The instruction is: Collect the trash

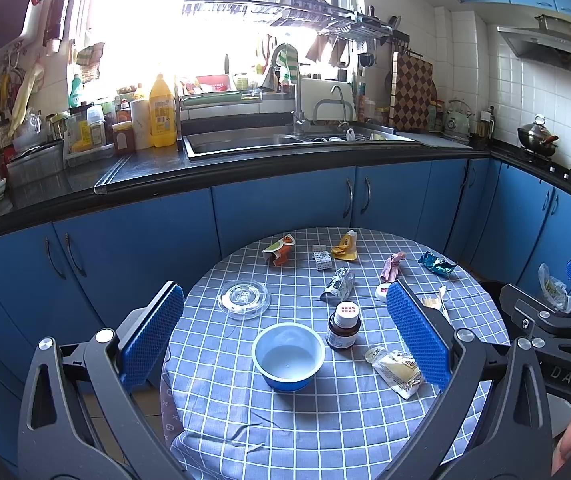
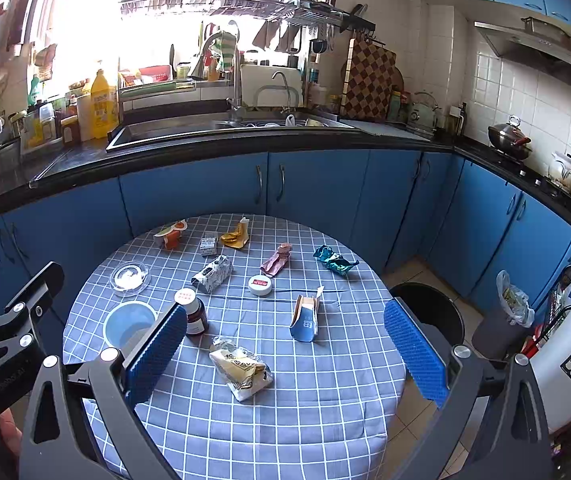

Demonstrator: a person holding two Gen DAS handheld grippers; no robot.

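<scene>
Trash is scattered on a round table [image 1: 245,420] [image 2: 325,400] with a blue checked cloth. Near its front stand a blue cup [image 1: 288,356] [image 2: 127,322], a brown bottle [image 1: 344,326] [image 2: 193,314] and a clear snack bag [image 1: 395,372] [image 2: 241,372]. A clear lid [image 1: 244,298] [image 2: 129,276], a foil packet [image 1: 339,284] [image 2: 213,274], a teal wrapper [image 1: 437,264] [image 2: 335,261], a pink wrapper [image 1: 391,266] [image 2: 277,260], a yellow wrapper [image 1: 345,245] [image 2: 237,234] and a blue carton [image 2: 305,316] lie further back. My left gripper [image 1: 285,342] hangs open above the cup. My right gripper [image 2: 285,356] is open above the snack bag.
A black bin [image 2: 429,308] stands on the floor right of the table, with a bagged grey bin [image 2: 505,312] beyond it. Blue cabinets [image 1: 285,208] and a cluttered counter with a sink [image 1: 277,140] run behind. A white cap [image 2: 260,285] and an orange cup [image 2: 171,236] sit on the cloth.
</scene>
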